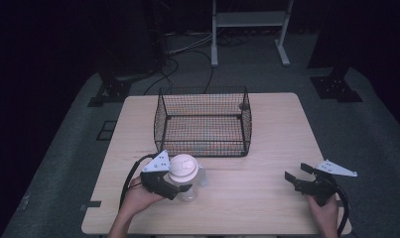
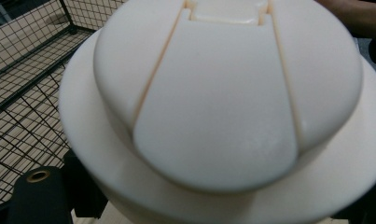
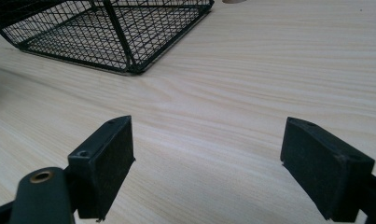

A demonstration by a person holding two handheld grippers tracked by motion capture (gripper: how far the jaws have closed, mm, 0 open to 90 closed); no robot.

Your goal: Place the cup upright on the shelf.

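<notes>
Clear bottle point(image 1: 187, 186) with cream flip-top lid point(image 1: 182, 167) sits near the front-left of the wooden table point(image 1: 267, 198), just in front of the black wire basket point(image 1: 203, 121), apart from it. Left gripper point(image 1: 180, 181) is at the bottle from its left side, held by the person's left hand point(image 1: 138, 196); jaws sit either side of the bottle below the lid, looks clamped on it. In the left gripper view the lid point(image 2: 223, 102) is very close up, hinge end away from camera, basket mesh point(image 2: 22, 93) behind at left. Right gripper point(image 1: 298, 177) rests low at front-right of table, well apart from the bottle, right hand point(image 1: 325, 210) behind it. Right gripper view: jaws spread wide, nothing between, bare wood point(image 3: 251, 93) below, basket corner point(image 3: 129, 65) ahead at upper left.
</notes>
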